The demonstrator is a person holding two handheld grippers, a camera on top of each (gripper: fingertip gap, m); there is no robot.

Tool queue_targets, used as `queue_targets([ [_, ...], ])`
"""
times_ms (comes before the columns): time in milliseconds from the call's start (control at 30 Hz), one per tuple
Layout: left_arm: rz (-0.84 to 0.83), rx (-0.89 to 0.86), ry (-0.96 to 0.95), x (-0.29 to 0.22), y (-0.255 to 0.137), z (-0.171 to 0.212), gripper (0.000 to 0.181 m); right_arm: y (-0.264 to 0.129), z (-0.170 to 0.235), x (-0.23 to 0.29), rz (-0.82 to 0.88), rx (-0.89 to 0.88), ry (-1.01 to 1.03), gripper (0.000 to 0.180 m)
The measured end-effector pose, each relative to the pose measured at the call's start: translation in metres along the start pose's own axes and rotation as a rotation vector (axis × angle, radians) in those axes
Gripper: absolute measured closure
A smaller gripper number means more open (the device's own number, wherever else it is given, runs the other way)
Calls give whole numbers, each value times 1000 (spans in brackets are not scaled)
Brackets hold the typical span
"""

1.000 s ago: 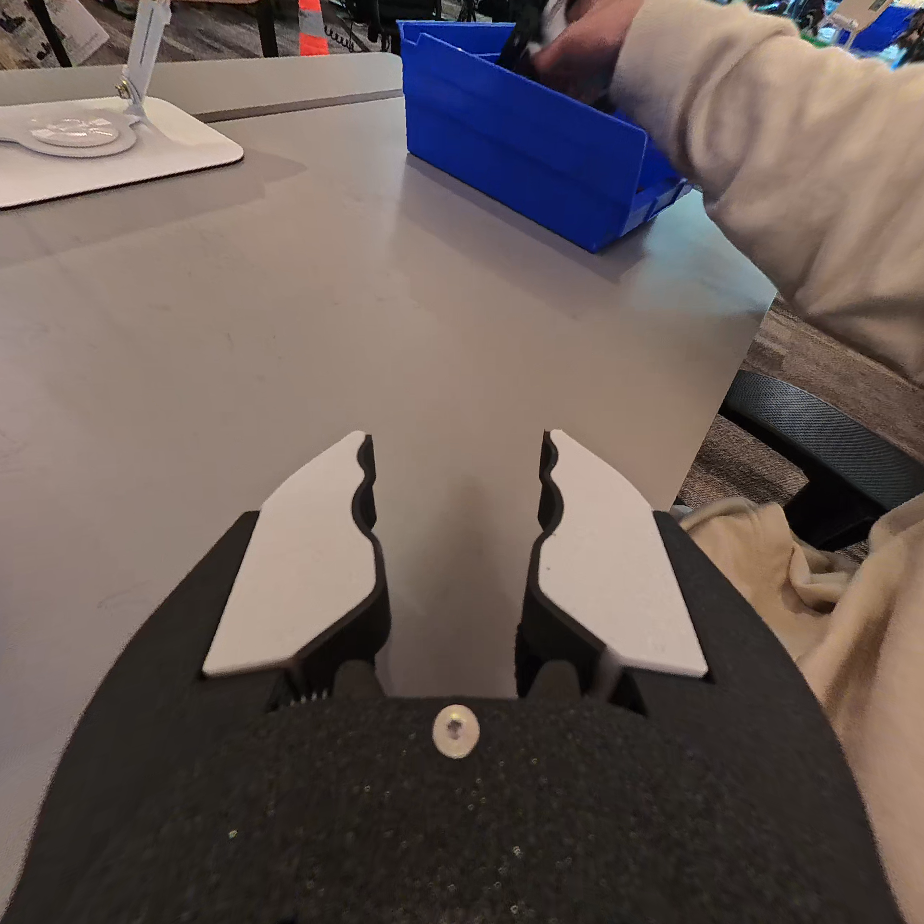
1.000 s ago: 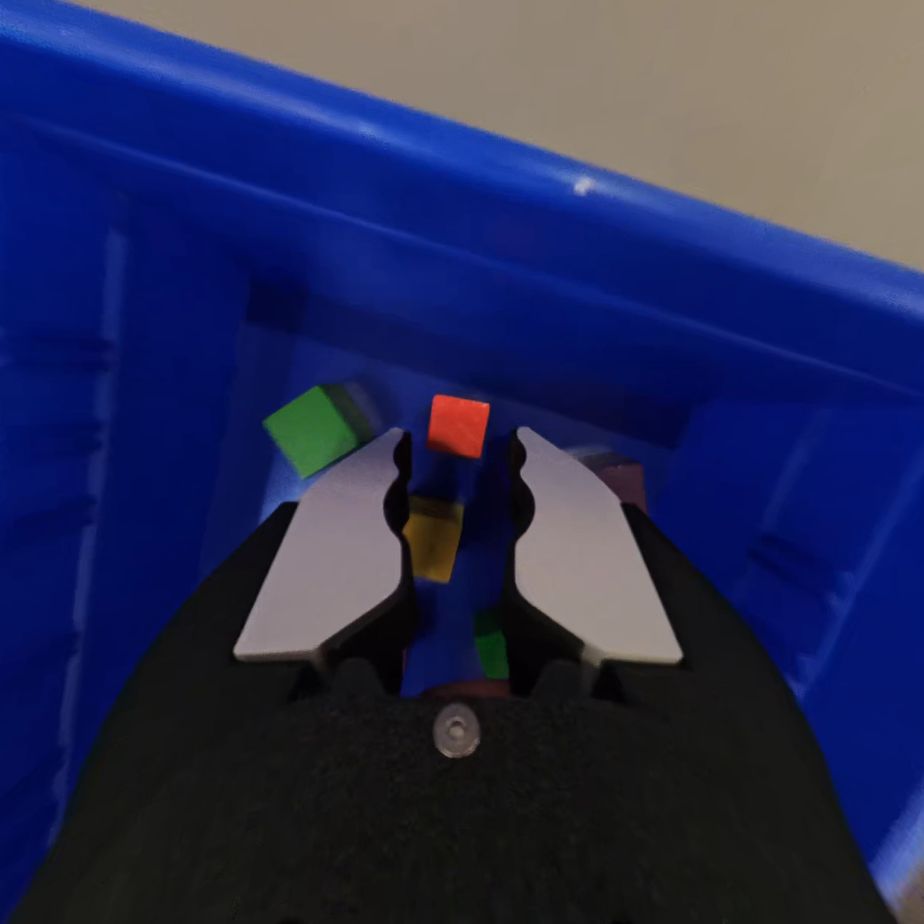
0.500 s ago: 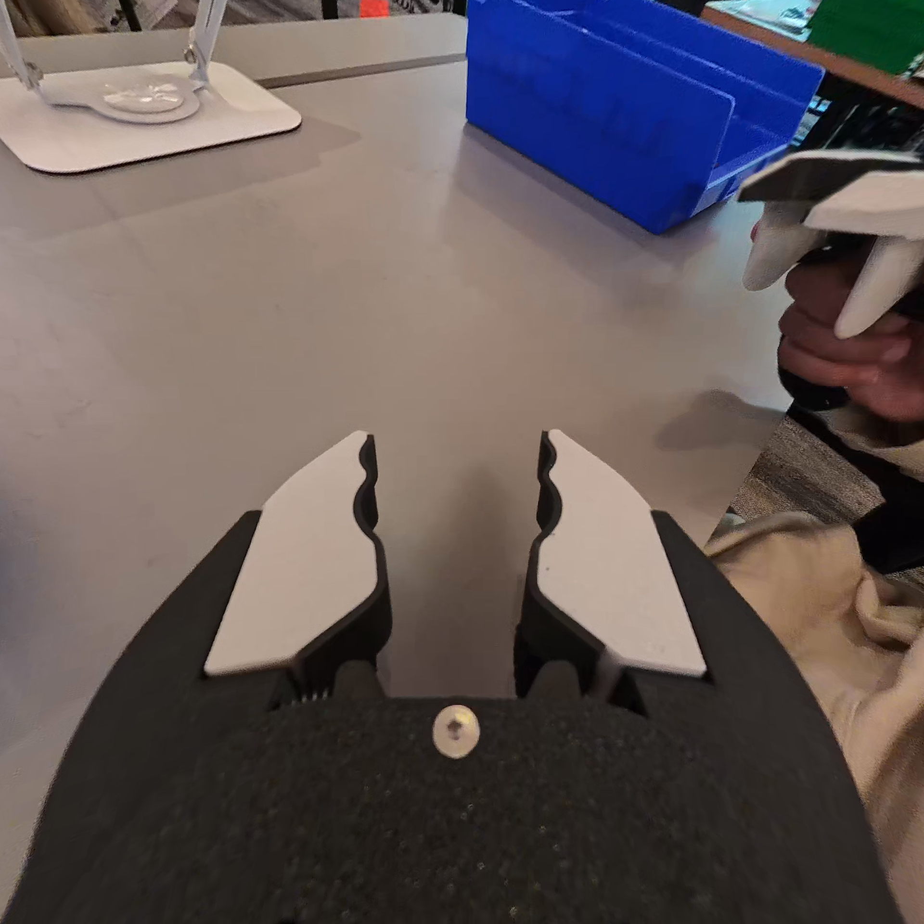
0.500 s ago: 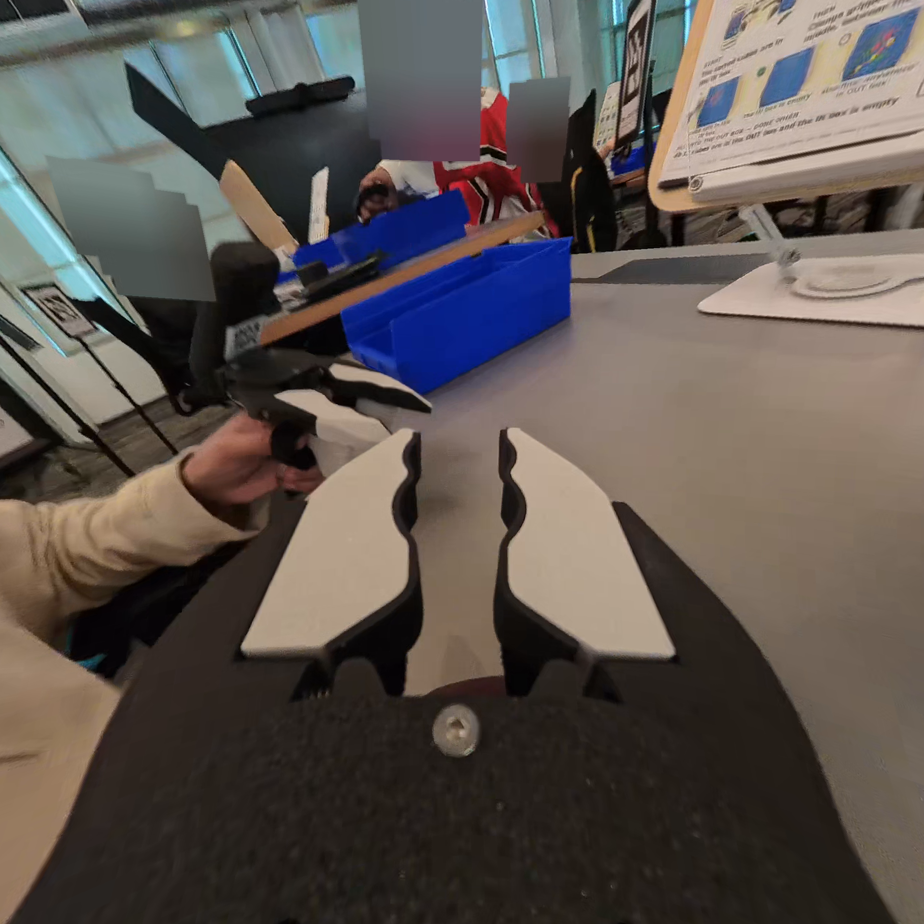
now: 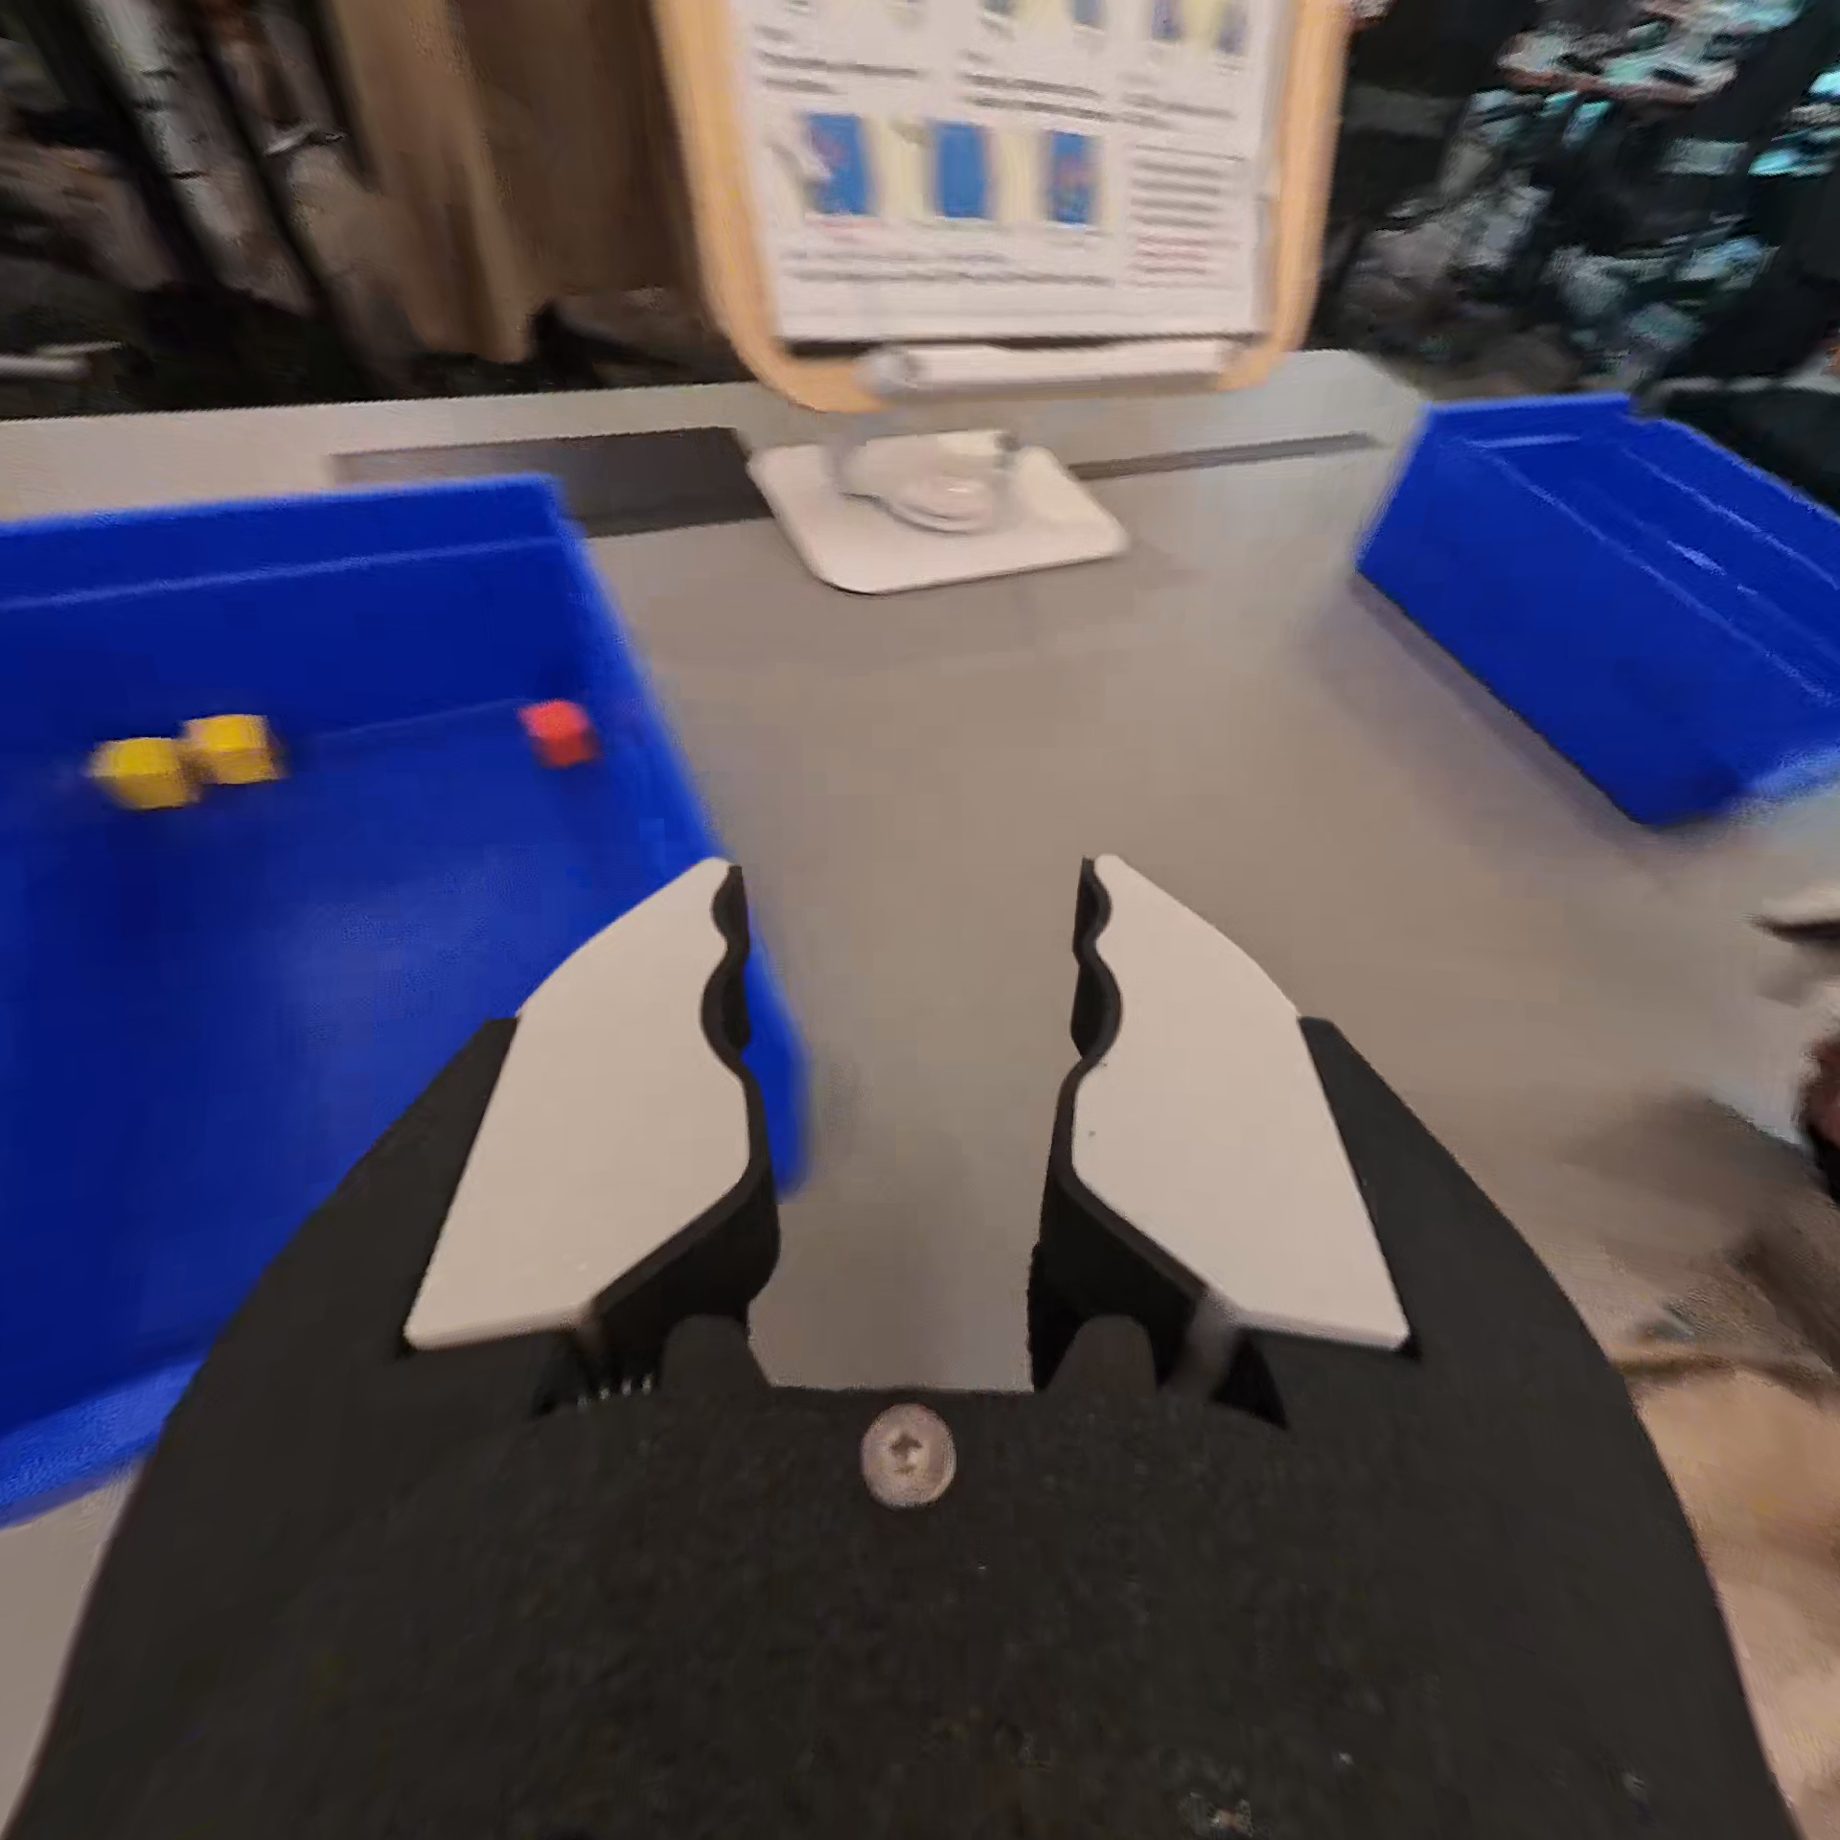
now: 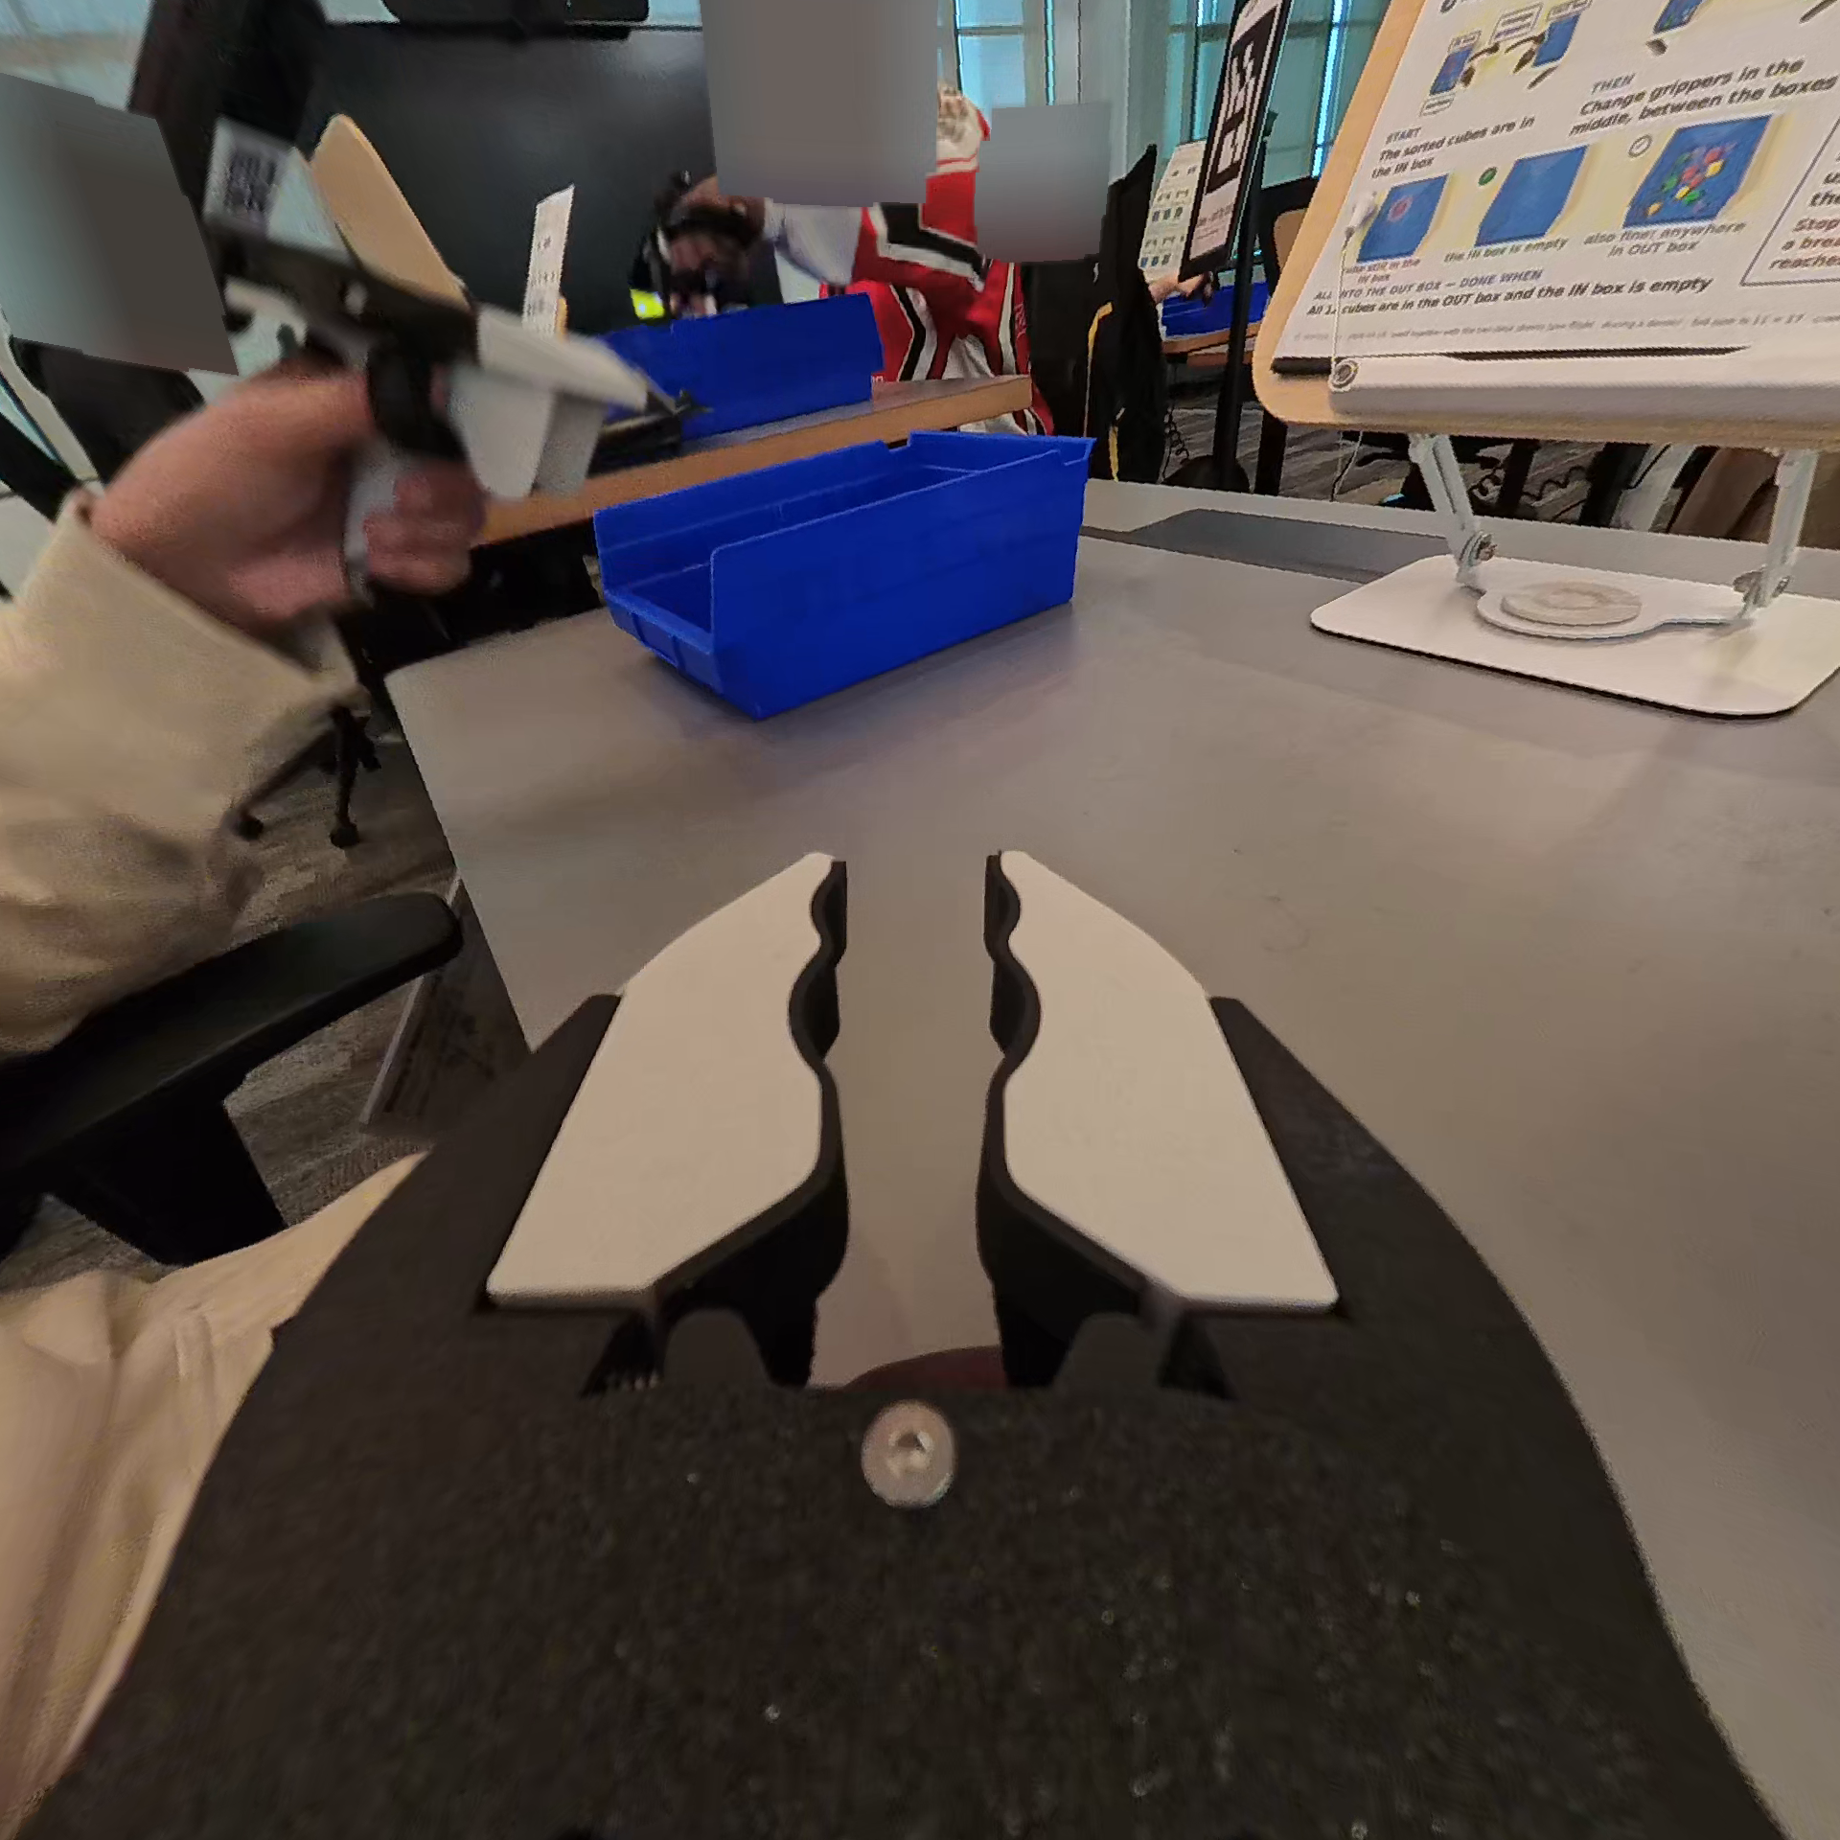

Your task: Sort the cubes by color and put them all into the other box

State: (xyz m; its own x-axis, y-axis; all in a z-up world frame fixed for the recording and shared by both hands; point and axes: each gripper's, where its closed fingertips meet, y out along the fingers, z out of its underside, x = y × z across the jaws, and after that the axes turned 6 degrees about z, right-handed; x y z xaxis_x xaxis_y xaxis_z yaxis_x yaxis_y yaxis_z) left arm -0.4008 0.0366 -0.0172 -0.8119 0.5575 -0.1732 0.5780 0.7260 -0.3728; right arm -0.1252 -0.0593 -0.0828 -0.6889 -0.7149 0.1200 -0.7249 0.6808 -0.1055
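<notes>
Left gripper point(image 5: 906, 876) gapes empty above the table point(image 5: 996, 757), beside a box point(image 5: 299, 946) of cubes point(image 5: 179, 762); right gripper point(image 6: 916, 866) slightly parted, empty.

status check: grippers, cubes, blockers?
Left gripper open, empty, beside left box. Right gripper open, empty, over table. Two yellow cubes, one red cube in left box. Nothing blocking.
</notes>
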Motion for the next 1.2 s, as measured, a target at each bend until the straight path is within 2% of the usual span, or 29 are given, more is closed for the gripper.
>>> queue_targets([
  [100, -130, 83, -53, 86, 19, -29, 117, 1, 3, -2, -3, 10, -20, 154],
  [233, -57, 242, -223, 162, 92, -23, 118, 3, 3, -3, -37, 13, 40, 154],
  [400, -32, 414, -405, 205, 162, 19, 117, 8, 5, -11, -34, 17, 117, 155],
  [533, -23, 496, -419, 209, 187, 42, 117, 14, 6, -14, -51, 25, 210, 156],
  [567, -17, 514, -402, 208, 191, 46, 124, 16, 6, -14, -53, 29, 223, 156],
  [667, -26, 578, -304, 209, 193, 57, 128, 19, 9, -13, -44, 39, 218, 156],
  [767, -37, 590, -222, 213, 195, 60, 157, 23, 12, -11, -36, 51, 195, 156],
  [967, -71, 563, -154, 222, 177, 55, 159, 27, 14, -7, -57, 71, 199, 157],
  [1100, -1, 394, -114, 206, 135, 25, 159, 20, 9, -11, -48, 53, 194, 157],
  [1200, 70, 211, -47, 172, 91, 4, 159, 11, -2, -19, -30, 29, 174, 157],
])
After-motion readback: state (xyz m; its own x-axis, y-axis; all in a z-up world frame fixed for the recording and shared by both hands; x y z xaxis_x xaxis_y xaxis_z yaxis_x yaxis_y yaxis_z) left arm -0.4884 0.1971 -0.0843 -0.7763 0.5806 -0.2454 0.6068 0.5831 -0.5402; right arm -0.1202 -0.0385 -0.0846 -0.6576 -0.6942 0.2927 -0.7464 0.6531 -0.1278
